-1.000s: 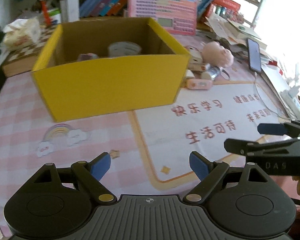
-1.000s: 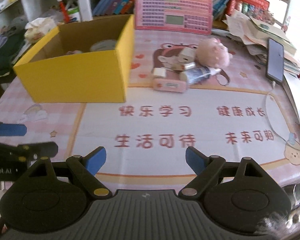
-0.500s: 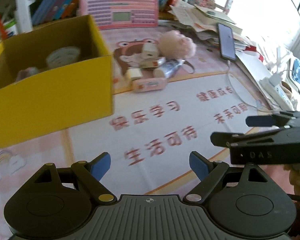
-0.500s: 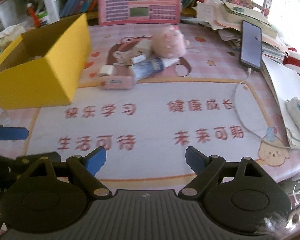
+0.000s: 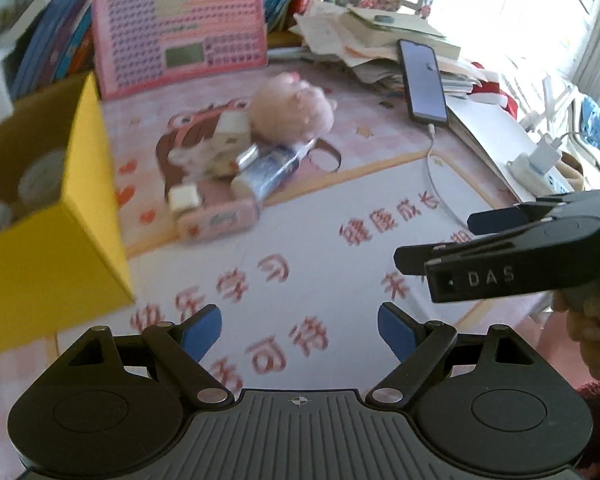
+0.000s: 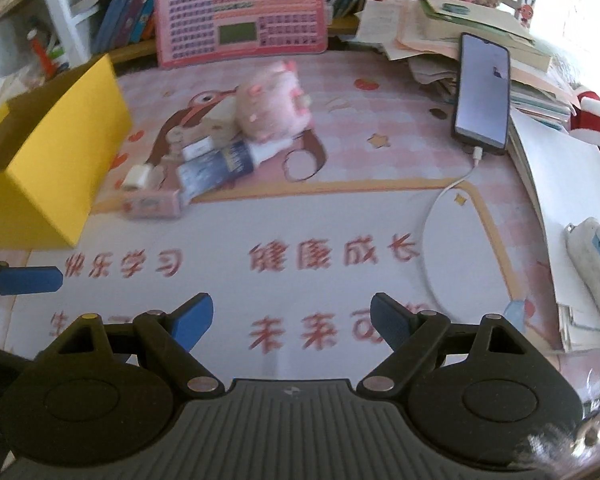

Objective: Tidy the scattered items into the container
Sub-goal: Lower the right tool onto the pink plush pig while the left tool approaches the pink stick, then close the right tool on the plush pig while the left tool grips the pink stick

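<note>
A yellow cardboard box stands at the left with a roll of tape inside. To its right lies a cluster: a pink plush toy, a blue-and-white tube, a small pink case, a white cube and a beige block. My left gripper is open over the mat, well short of the cluster. My right gripper is open too, empty, and shows from the side at the right edge of the left wrist view.
A pink keyboard toy leans at the back before shelved books. A phone on a white cable rests by a paper stack at the right. A power strip lies at the right edge. The printed mat covers the table.
Both grippers have swung right: the yellow box slid from the centre to the left edge, and the cluster of items is now ahead. Both stay open and empty.
</note>
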{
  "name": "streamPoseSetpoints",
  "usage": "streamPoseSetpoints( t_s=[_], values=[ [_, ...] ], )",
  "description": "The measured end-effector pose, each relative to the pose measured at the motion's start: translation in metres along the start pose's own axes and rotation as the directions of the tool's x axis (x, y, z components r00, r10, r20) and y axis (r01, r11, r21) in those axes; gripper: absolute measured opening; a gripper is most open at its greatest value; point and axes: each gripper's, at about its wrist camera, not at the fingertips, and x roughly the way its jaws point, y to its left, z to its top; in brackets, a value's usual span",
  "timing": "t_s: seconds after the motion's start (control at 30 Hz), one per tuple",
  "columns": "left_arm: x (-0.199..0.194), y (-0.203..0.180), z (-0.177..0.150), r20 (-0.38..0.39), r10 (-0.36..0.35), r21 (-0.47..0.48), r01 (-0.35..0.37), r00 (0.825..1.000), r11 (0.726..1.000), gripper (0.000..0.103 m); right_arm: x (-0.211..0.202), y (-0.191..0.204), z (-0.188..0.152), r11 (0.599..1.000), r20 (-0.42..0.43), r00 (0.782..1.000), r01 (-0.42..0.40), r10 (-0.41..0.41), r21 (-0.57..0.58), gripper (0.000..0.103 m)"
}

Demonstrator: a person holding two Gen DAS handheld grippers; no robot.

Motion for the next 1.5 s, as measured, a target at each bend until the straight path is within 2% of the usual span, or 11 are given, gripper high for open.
streamPoseSetpoints(
  t_s=[0.2, 0.33, 0.47, 0.63, 0.77, 1.03, 1.17, 1.5],
  values=[
    [0.017, -0.008, 0.022, 0.041, 0.072, 0.005, -0.072, 0.997, 0.997, 0.087, 0.012, -0.022, 0.021, 1.0, 0.026, 0.999, -0.021, 0.02, 0.014, 0.085],
    [0.028, -0.005, 0.035, 0.052, 0.114, -0.023, -0.113, 0.992, 0.993, 0.087, 0.018, -0.027, 0.038, 0.999, 0.047, 0.998, -0.038, 0.039, -0.008, 0.085],
    [0.042, 0.002, 0.042, 0.04, 0.162, -0.076, -0.159, 0.986, 0.984, 0.087, 0.026, -0.028, 0.06, 0.998, 0.07, 0.996, -0.054, 0.056, -0.031, 0.085],
    [0.059, 0.005, 0.046, 0.018, 0.247, -0.101, -0.244, 0.969, 0.965, 0.087, 0.044, -0.025, 0.089, 0.994, 0.092, 0.992, -0.077, 0.084, -0.076, 0.086],
    [0.068, 0.011, 0.049, -0.004, 0.284, -0.153, -0.282, 0.959, 0.947, 0.087, 0.064, -0.017, 0.11, 0.989, 0.091, 0.99, -0.094, 0.104, -0.11, 0.086],
    [0.083, 0.02, 0.058, -0.031, 0.329, -0.236, -0.326, 0.944, 0.915, 0.087, 0.102, 0.002, 0.147, 0.979, 0.084, 0.99, -0.098, 0.115, -0.178, 0.086],
    [0.092, 0.025, 0.06, -0.056, 0.327, -0.286, -0.329, 0.943, 0.9, 0.087, 0.117, 0.01, 0.157, 0.975, 0.062, 0.992, -0.093, 0.108, -0.203, 0.086],
    [0.107, 0.03, 0.058, -0.094, 0.317, -0.295, -0.331, 0.944, 0.897, 0.087, 0.138, 0.011, 0.164, 0.976, 0.034, 0.995, -0.085, 0.094, -0.199, 0.085]
  ],
)
